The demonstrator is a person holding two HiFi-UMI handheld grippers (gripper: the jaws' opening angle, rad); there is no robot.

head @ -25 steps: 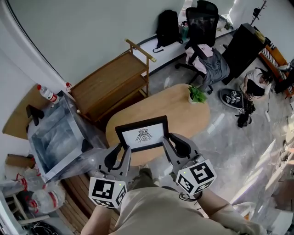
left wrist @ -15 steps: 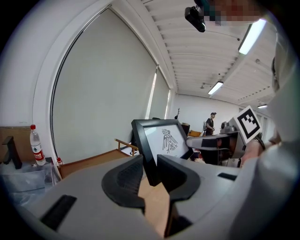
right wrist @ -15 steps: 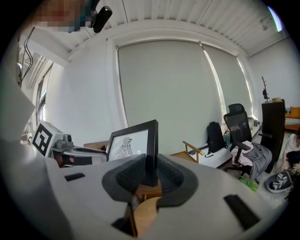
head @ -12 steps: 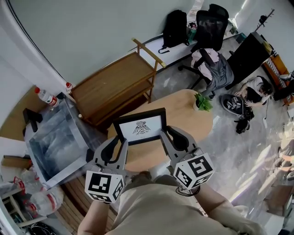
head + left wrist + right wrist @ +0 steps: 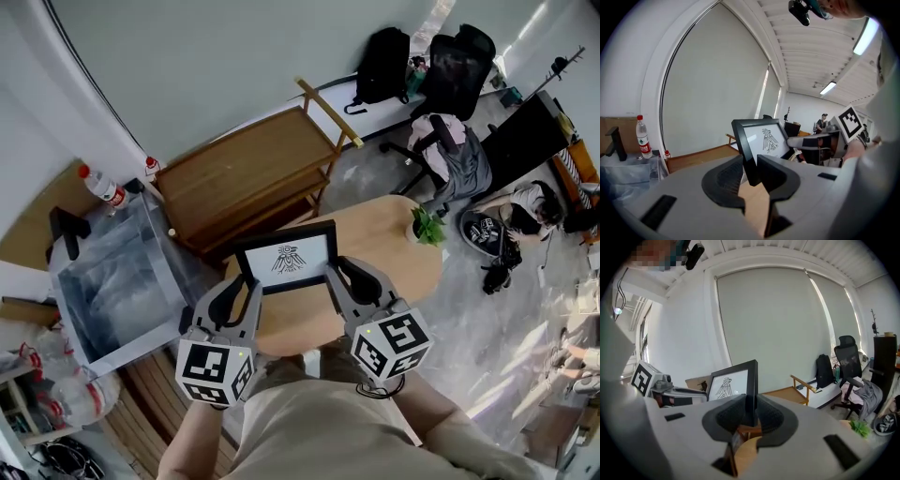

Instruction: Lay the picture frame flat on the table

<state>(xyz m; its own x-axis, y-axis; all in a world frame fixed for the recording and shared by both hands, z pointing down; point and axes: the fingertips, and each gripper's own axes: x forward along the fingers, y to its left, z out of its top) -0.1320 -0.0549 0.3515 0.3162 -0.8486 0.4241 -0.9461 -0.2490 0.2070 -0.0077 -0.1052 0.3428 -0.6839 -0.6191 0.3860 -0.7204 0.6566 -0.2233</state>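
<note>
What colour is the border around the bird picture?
Black. The picture frame shows it best in the left gripper view.

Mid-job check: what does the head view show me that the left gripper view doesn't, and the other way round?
Head view only: the whole oval table below the picture frame, with the potted plant at its far end.
Left gripper view only: the left gripper up close, its jaws shut on the frame's left edge, and the ceiling lights.
Both: the frame held up, not yet flat, bird print facing the person; the right gripper on its opposite edge; the water bottle off to the left.
</note>
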